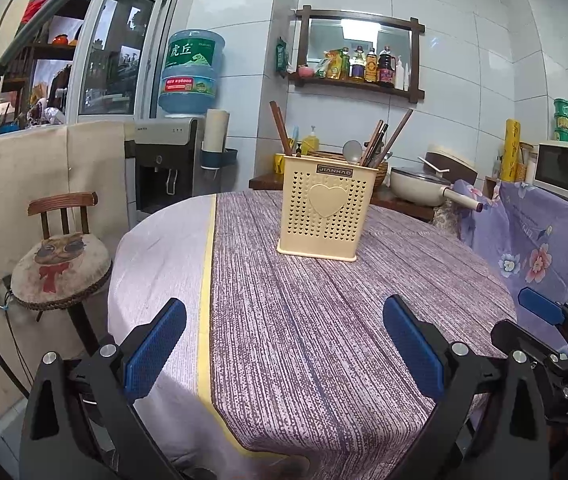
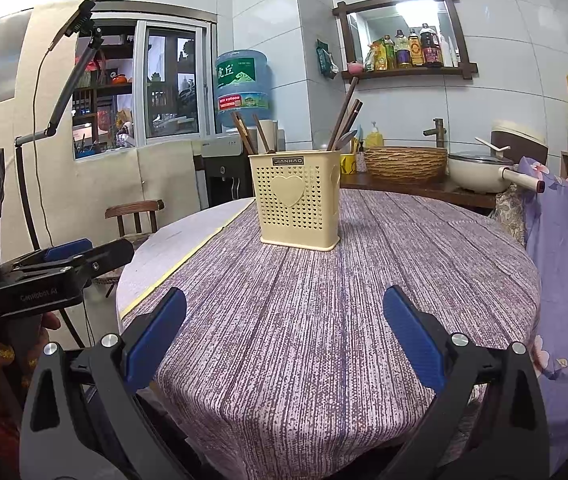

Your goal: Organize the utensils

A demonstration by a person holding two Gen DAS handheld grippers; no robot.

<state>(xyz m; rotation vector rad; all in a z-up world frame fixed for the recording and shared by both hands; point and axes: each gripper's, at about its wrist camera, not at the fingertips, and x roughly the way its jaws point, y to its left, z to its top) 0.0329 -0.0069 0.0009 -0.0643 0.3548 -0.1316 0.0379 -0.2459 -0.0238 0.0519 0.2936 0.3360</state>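
Blue-padded and wide open with nothing in them, the left gripper [image 1: 284, 344] and right gripper [image 2: 284, 336] hang over the near edge of the table [image 1: 324, 340], while the cream holder [image 1: 327, 208] with chopsticks [image 1: 380, 140] and a spoon [image 1: 352, 151] stands toward the far edge, so the tidying looks almost done or not begun, and the next move is a reach forward.

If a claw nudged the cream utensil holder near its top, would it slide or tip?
The utensil holder looks like thin perforated plastic, so probably light. It stands tall on a narrow base, with chopsticks leaning above the rim, so likely tip-prone. The woven tablecloth may resist sliding.
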